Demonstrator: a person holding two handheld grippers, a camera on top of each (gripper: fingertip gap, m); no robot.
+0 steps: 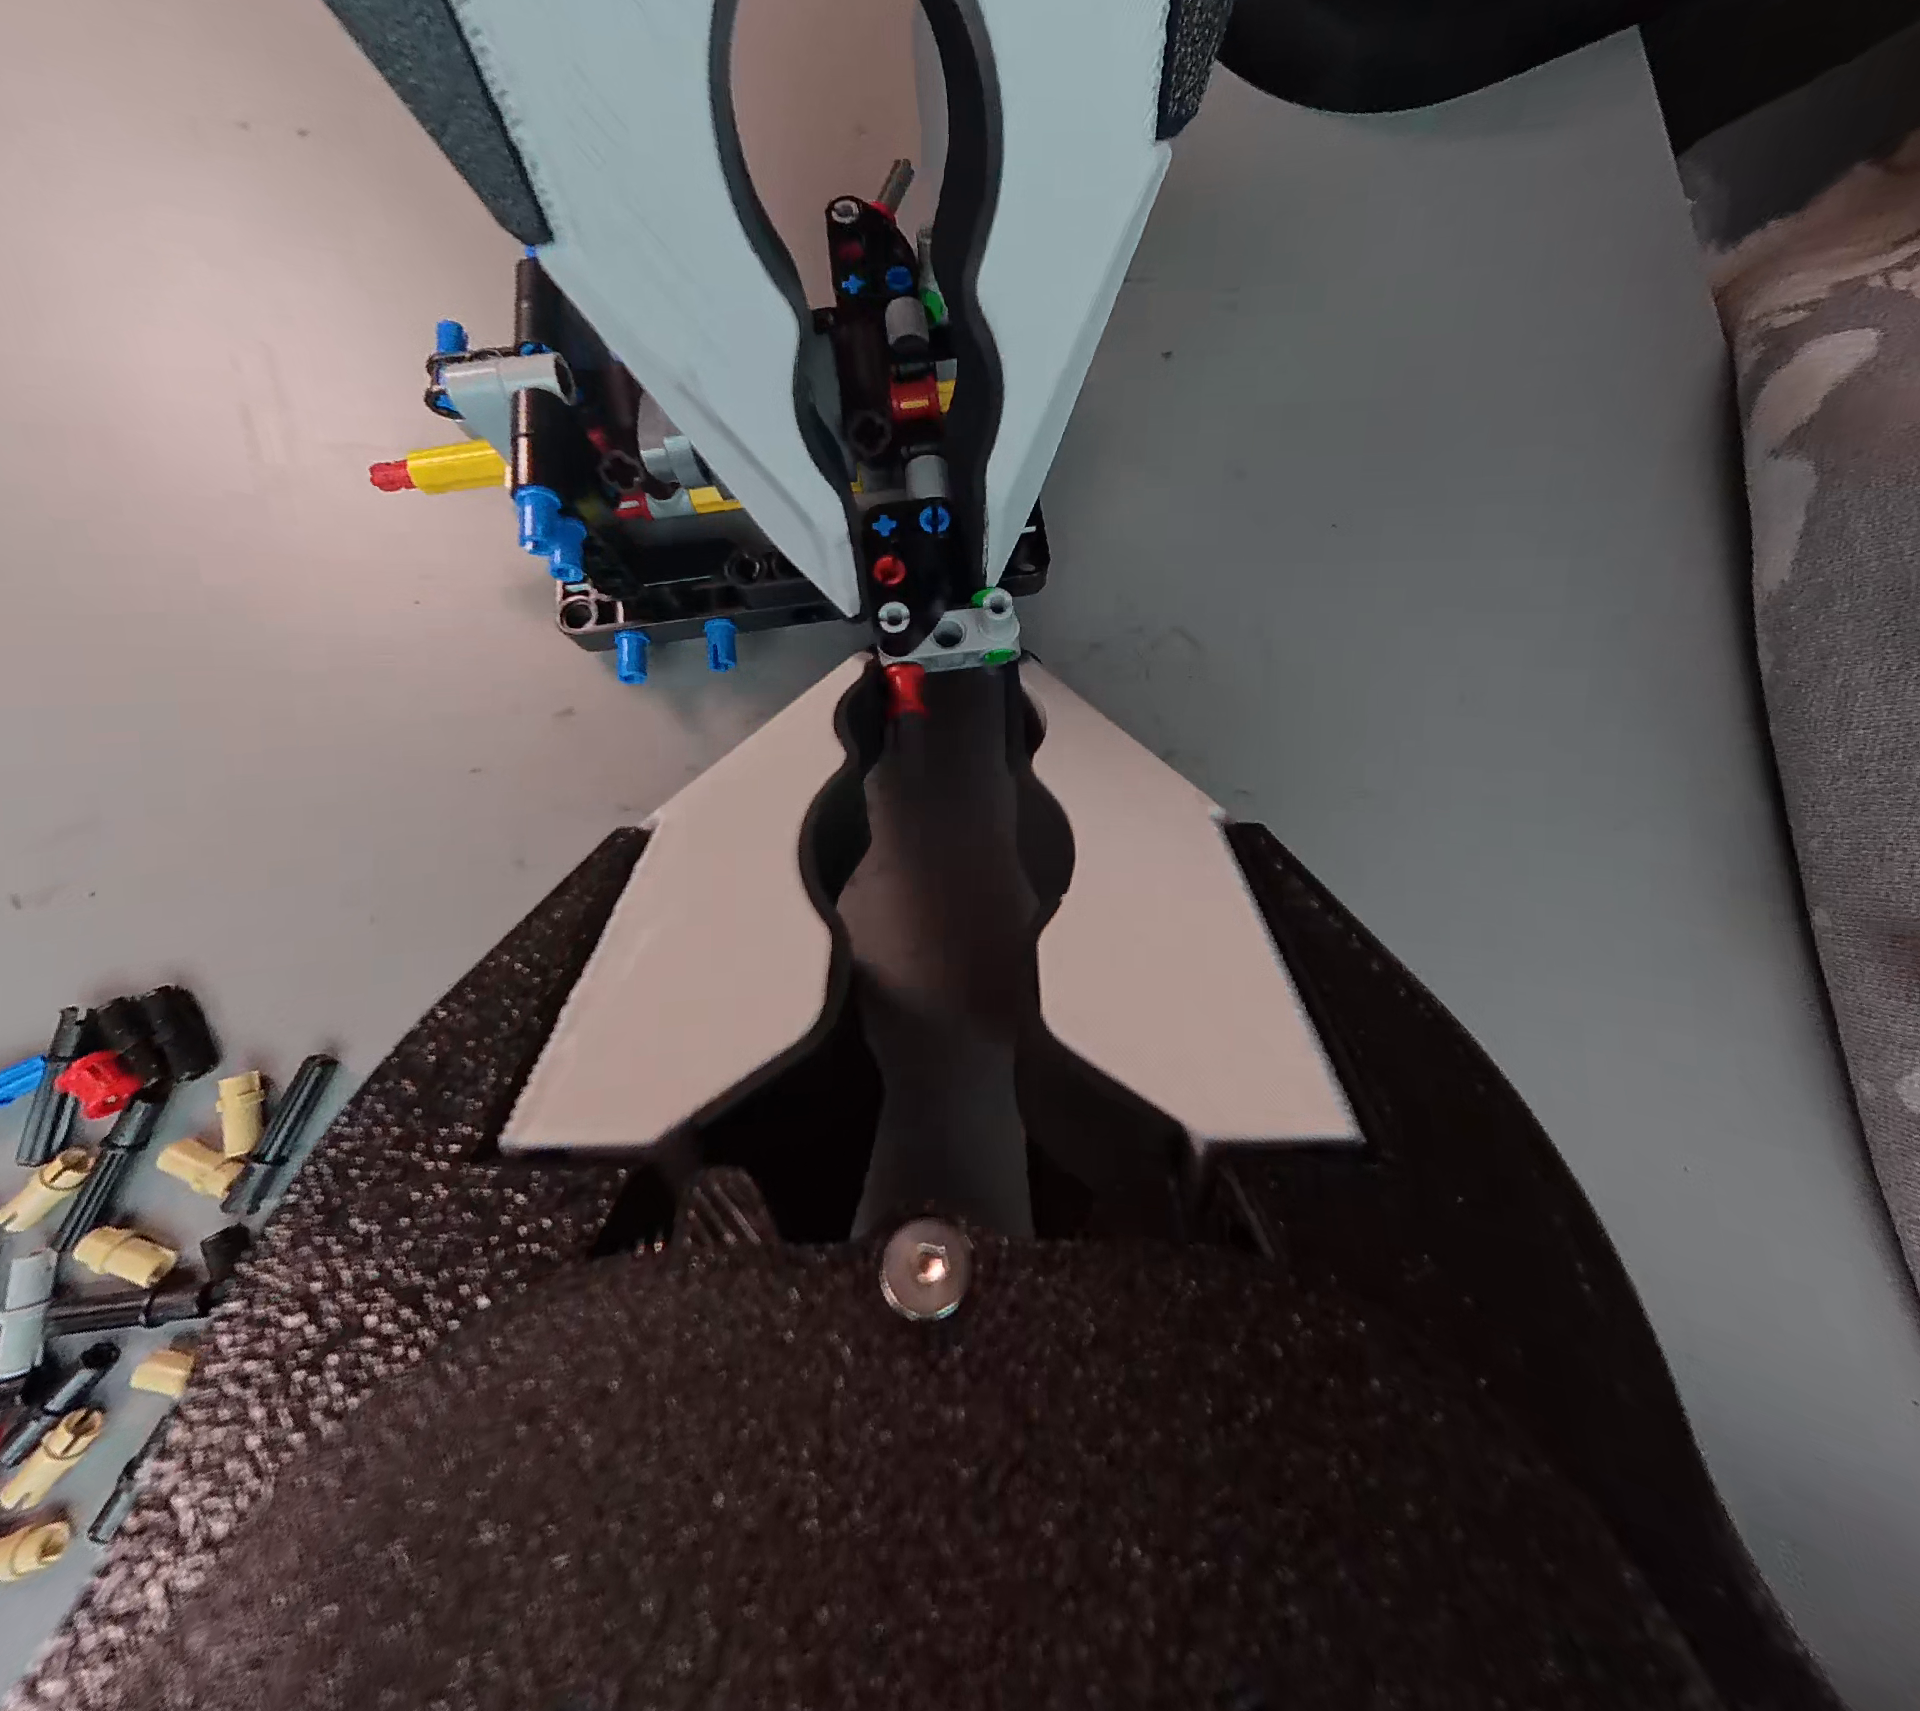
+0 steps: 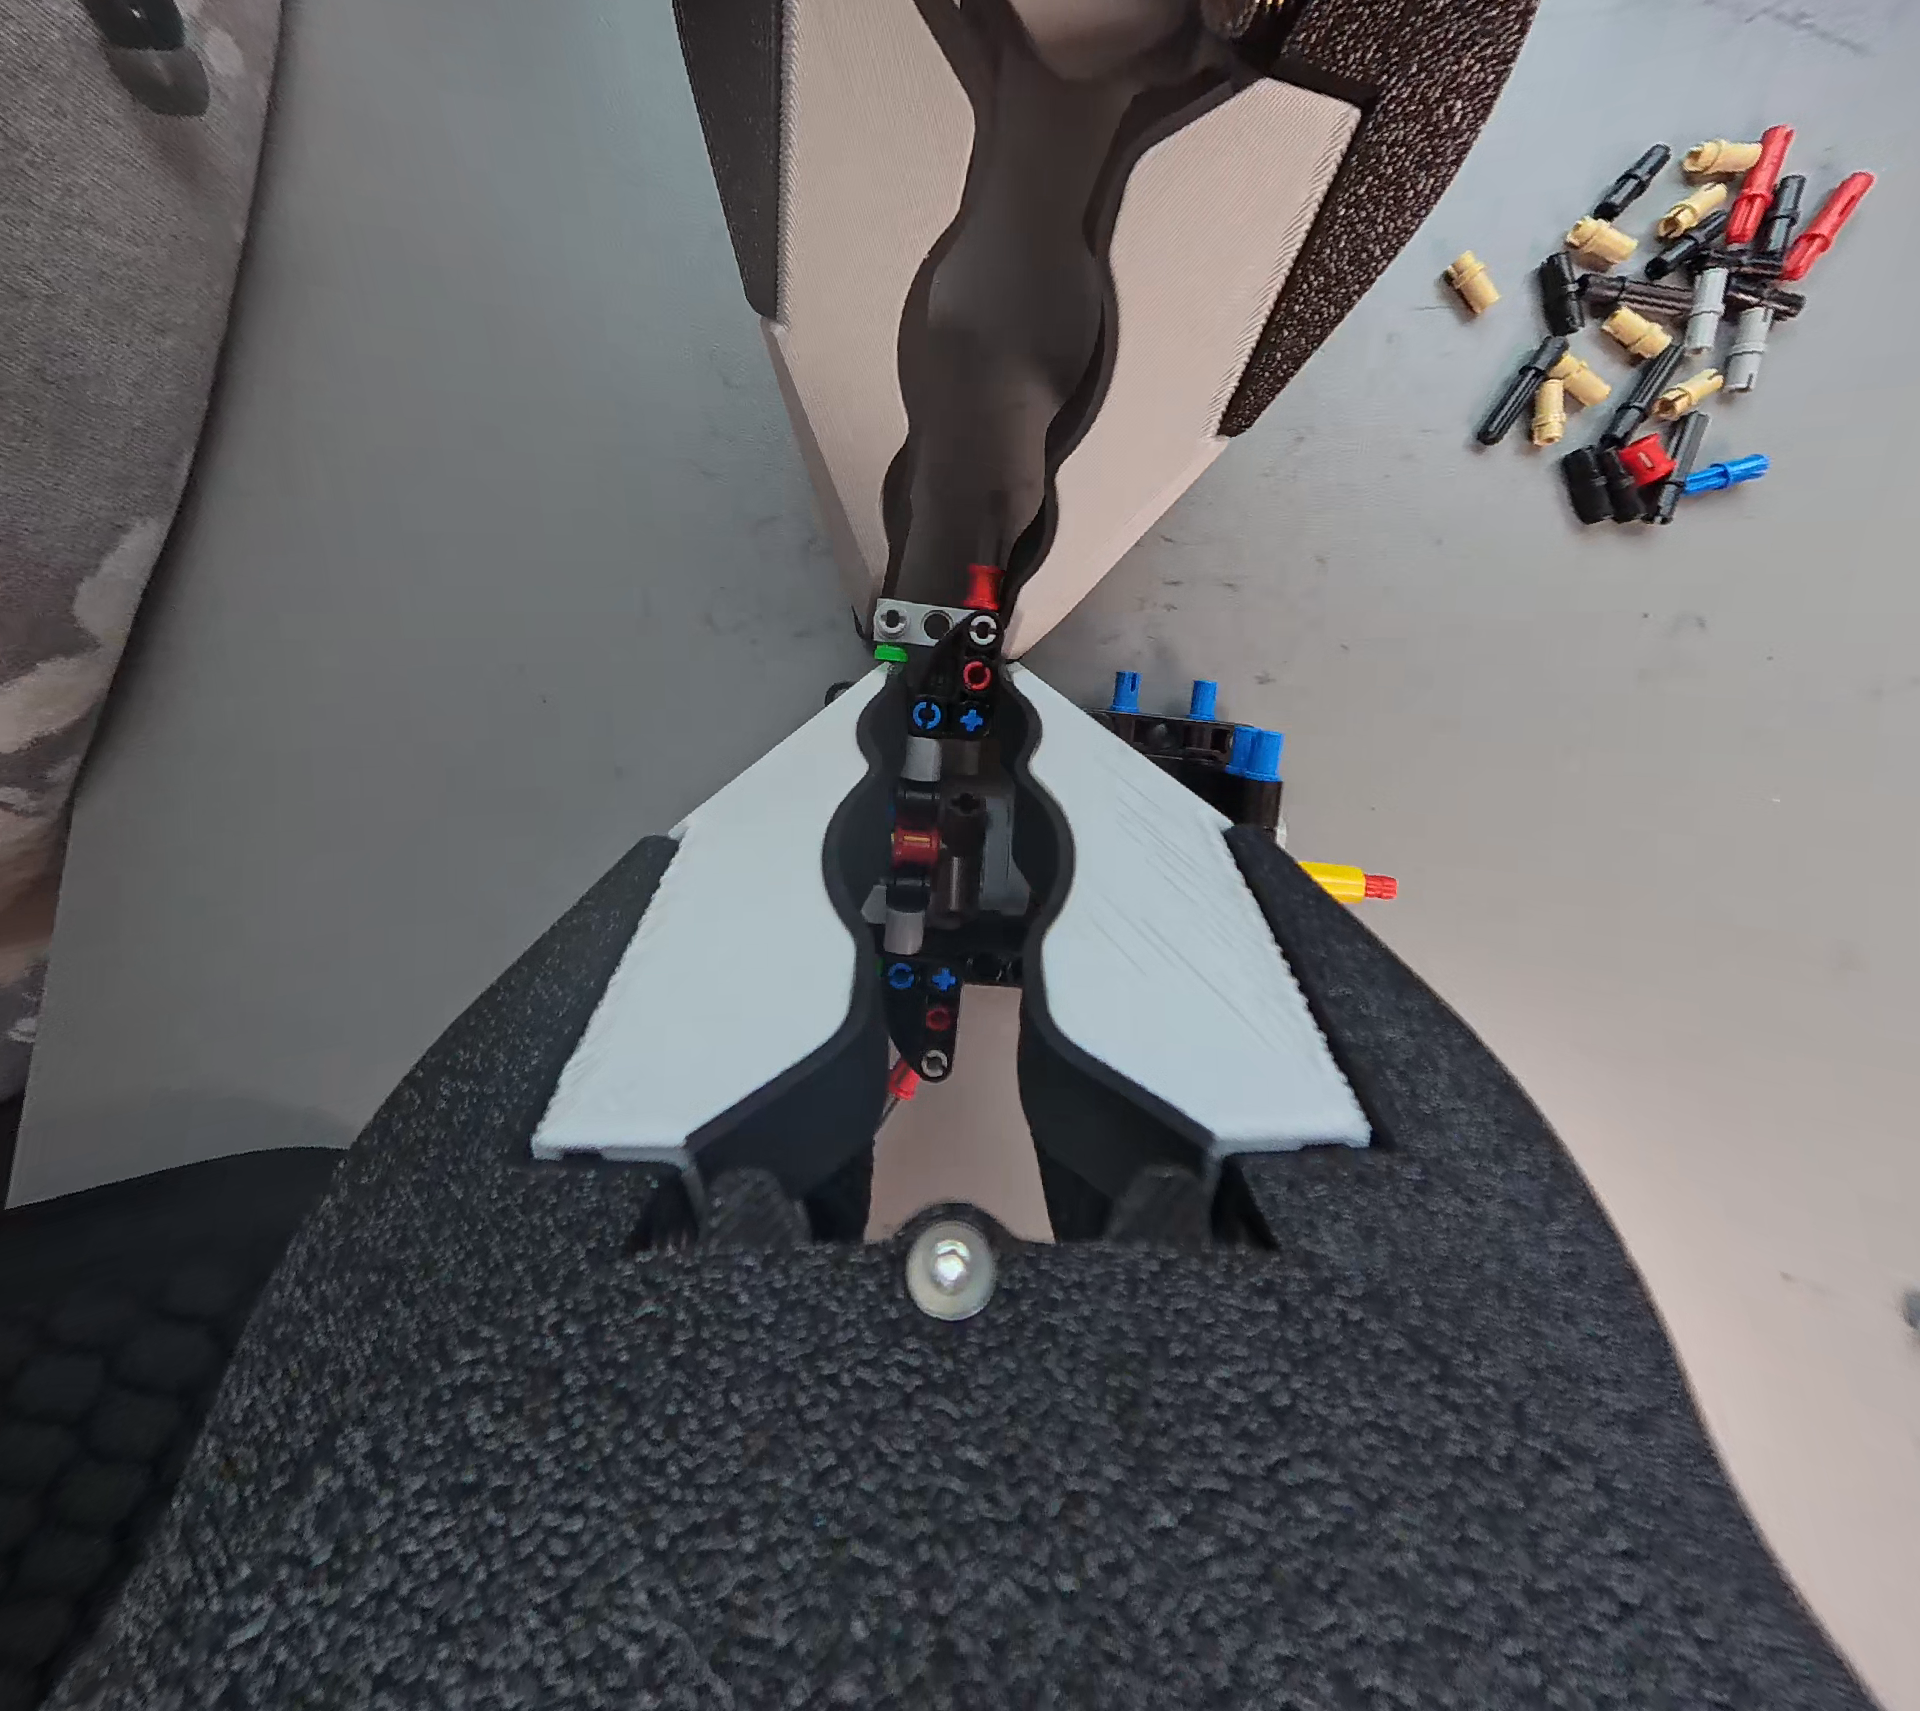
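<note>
Right gripper (image 2: 940, 674) clamps brick assembly (image 2: 951, 840), hiding most; left gripper (image 1: 940, 669) pinches its grey beam (image 1: 961, 631).

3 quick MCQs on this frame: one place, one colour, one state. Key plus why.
1. Where does the loose pin pile lie in the right wrist view?
A) upper right on the table
B) between the fingers
C) lower left

2. What colour is the tip on the yellow piece?
A) green
B) red
C) tan

3. How are the left gripper fingers set?
A) spread wide
B) closed in on the grey beam at the brick model's end
C) pinching a loose pin

Key: A, the pile sits top right on bare table; B, a red stub caps its end; B, both tips meet the beam.
</note>
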